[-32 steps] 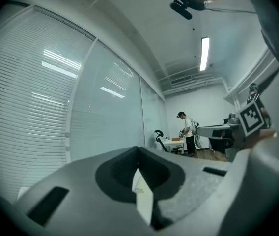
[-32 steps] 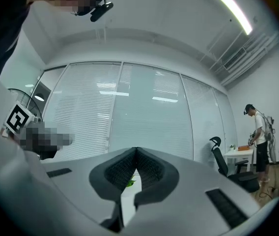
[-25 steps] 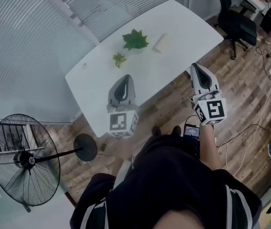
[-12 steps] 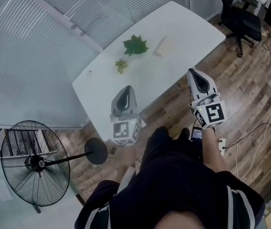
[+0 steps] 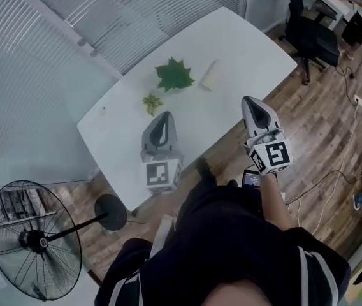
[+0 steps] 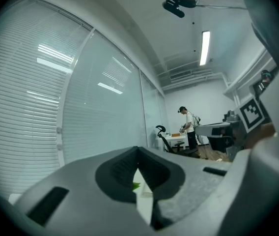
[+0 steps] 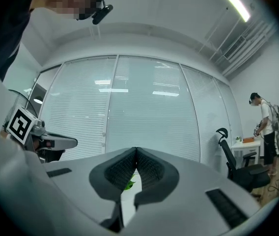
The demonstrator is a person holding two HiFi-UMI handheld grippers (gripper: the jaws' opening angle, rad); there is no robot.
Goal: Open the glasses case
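Observation:
A cream glasses case (image 5: 208, 74) lies shut on the white table (image 5: 245, 40), to the right of a green leaf (image 5: 174, 74). My left gripper (image 5: 166, 116) hangs over the table's near part, well short of the case, its jaws shut on nothing. Off the table's near edge, over the wood floor, my right gripper (image 5: 250, 101) is held with its jaws also shut and empty. In the left gripper view the left gripper (image 6: 138, 149) has its pads meeting, with a sliver of table and leaf below them. The right gripper (image 7: 136, 150) looks the same in the right gripper view.
A small green sprig (image 5: 151, 101) lies left of the leaf. A standing fan (image 5: 31, 241) is on the floor at the lower left, a black office chair (image 5: 308, 37) at the upper right. Cables (image 5: 334, 171) trail over the floor. Glass walls with blinds run behind the table.
Both grippers have drifted a little up and left in the head view, closer to the table's near edge. Their jaws stayed shut. The case has not moved.

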